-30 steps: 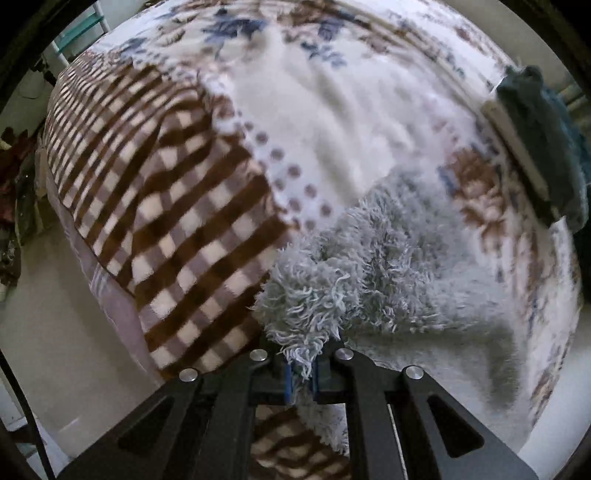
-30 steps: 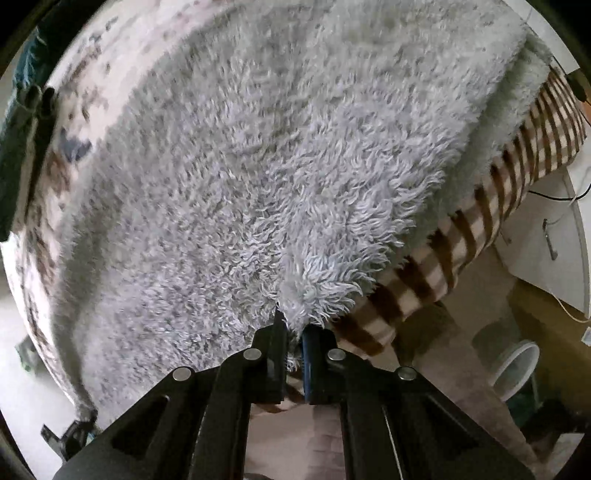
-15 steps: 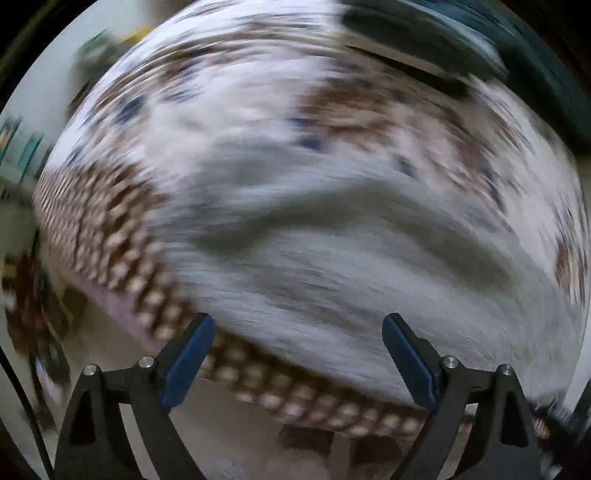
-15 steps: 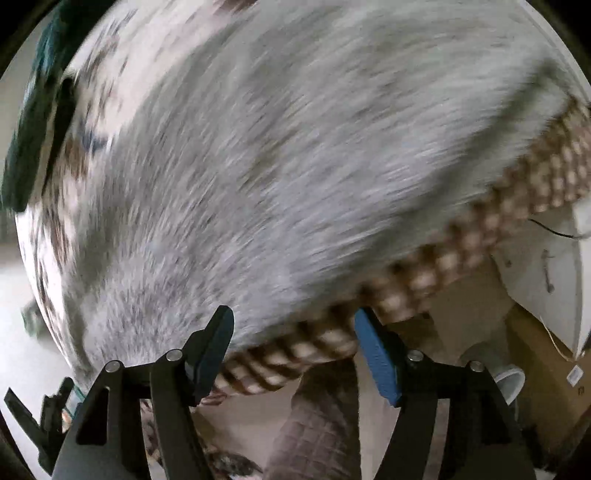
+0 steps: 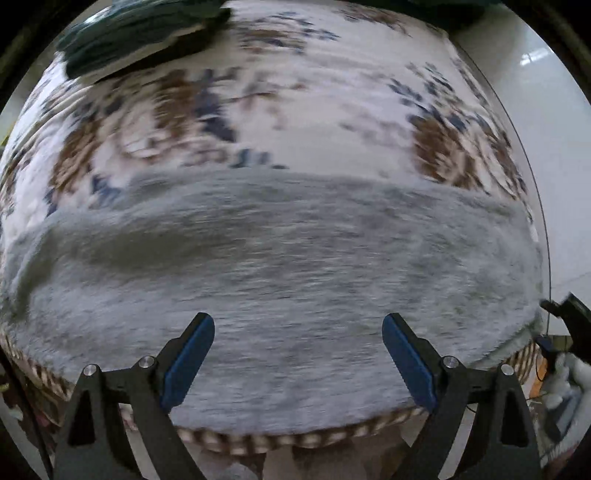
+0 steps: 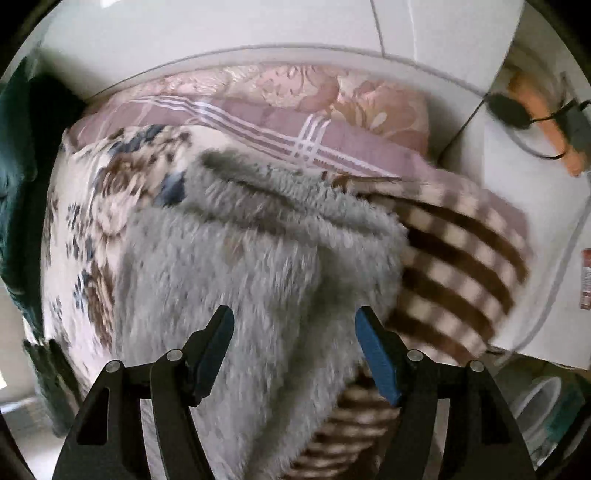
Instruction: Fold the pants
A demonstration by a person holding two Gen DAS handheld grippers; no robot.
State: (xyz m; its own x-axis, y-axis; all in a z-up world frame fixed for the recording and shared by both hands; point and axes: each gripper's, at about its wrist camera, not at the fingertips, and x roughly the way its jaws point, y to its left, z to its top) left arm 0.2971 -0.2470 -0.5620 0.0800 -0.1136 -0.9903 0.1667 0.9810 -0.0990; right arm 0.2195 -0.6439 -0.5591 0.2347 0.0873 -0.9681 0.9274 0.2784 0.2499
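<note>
The grey fluffy pants (image 5: 280, 266) lie flat across the near part of the bed, blurred by motion in the left wrist view. My left gripper (image 5: 297, 354) is open and empty just above them, near the bed's front edge. In the right wrist view the pants (image 6: 240, 266) lie lengthwise, with a fold ridge near their far end. My right gripper (image 6: 295, 350) is open and empty over their near end.
The bed has a floral blanket (image 5: 295, 92) with a brown checked border (image 6: 458, 280). Dark green folded clothes (image 5: 140, 33) lie at the far edge. A pink pillow (image 6: 314, 96) lies at the head. A white cabinet (image 6: 535, 240) stands beside the bed.
Both grippers let go of the pants' corners, opened wide and pulled back. Both cameras swung to new angles. The pants now lie flat on the bed.
</note>
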